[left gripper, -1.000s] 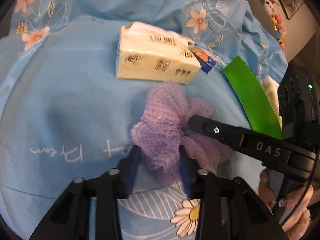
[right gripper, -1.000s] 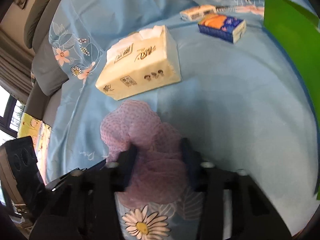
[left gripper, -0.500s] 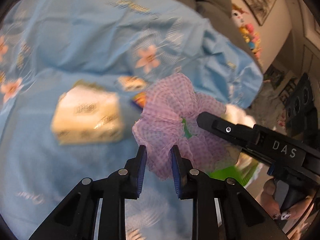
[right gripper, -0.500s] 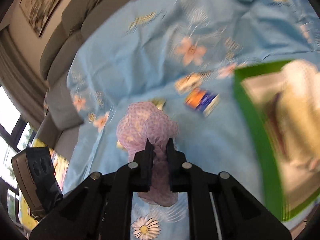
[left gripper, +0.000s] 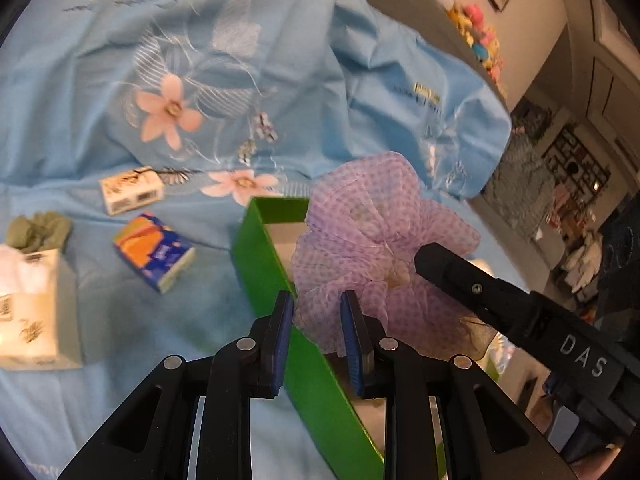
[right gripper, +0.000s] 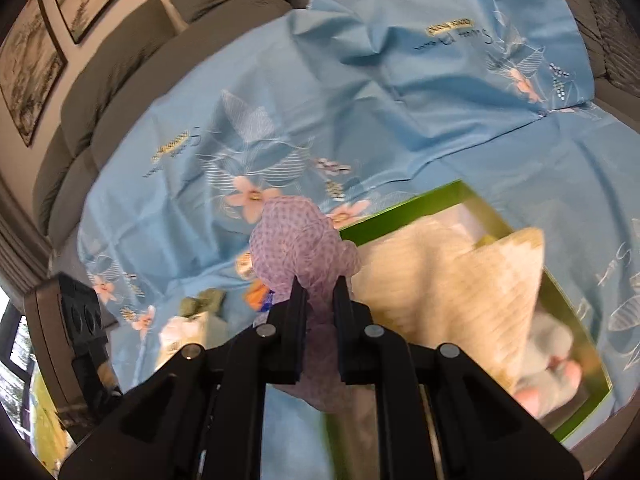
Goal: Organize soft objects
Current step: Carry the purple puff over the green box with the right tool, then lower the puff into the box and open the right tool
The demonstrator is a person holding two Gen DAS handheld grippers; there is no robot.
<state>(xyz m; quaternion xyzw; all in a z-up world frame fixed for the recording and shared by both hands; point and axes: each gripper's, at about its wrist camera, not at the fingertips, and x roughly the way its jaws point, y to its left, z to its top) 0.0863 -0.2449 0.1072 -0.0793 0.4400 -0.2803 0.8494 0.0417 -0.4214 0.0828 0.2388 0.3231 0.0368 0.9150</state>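
Left wrist view: both the left gripper and right gripper pinch the purple mesh pouf, carried above the green box just ahead, likely for dropping in.

pouf: lilac mesh netting, crinkled | box: glossy green card walls | sheet: smooth blue printed cloth, creased | fingers: matt black plastic, blue pads | towel: cream ribbed cloth
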